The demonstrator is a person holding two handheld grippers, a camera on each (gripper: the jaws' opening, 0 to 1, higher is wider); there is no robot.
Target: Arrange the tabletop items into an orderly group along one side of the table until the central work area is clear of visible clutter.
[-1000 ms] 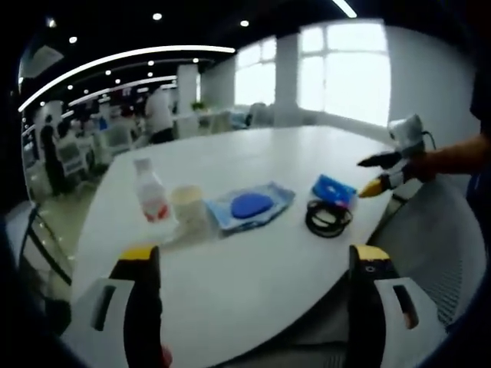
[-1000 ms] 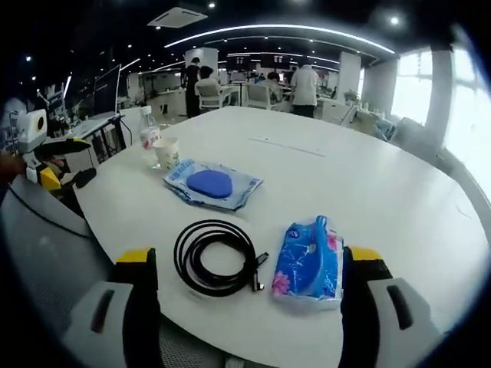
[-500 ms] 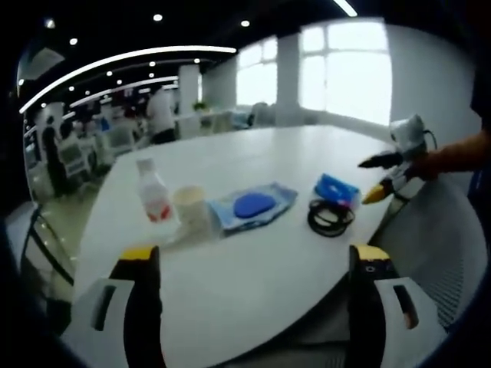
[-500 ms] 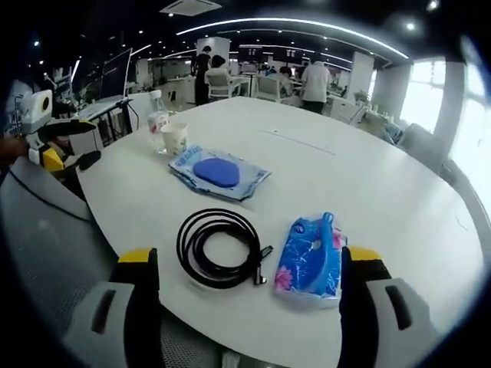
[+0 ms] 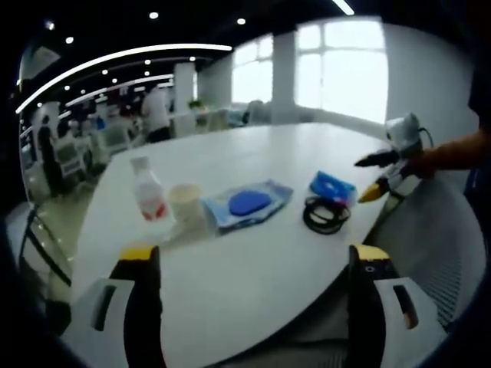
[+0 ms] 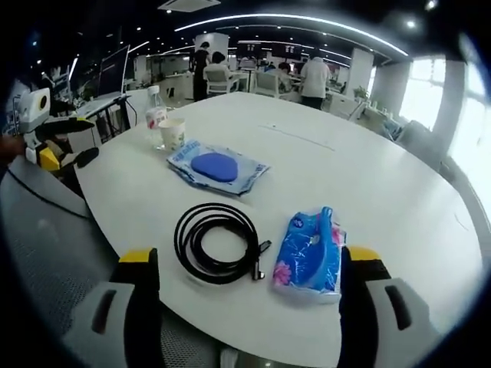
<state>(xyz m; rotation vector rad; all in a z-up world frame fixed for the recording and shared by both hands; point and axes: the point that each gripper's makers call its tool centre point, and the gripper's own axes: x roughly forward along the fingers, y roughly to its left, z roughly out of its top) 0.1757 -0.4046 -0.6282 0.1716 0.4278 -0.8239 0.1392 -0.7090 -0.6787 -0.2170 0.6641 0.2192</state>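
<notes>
On the white table lie a coiled black cable, a blue tissue pack, a clear pouch with a blue pad, a paper cup and a small water bottle. My right gripper is open at the near table edge, cable and tissue pack between its jaws' lines. My left gripper is open, well short of the bottle, cup, pouch, cable and tissue pack. The right gripper shows at the table's right edge there, the left gripper at the left here.
A grey mesh chair back stands just before the table's near edge, also seen as the chair in the left gripper view. People sit and stand at desks far behind. Bright windows line one wall.
Both views drifted slightly with the hands. In the right gripper view the cable and tissue pack sit a little lower and closer than before. Nothing on the table has moved.
</notes>
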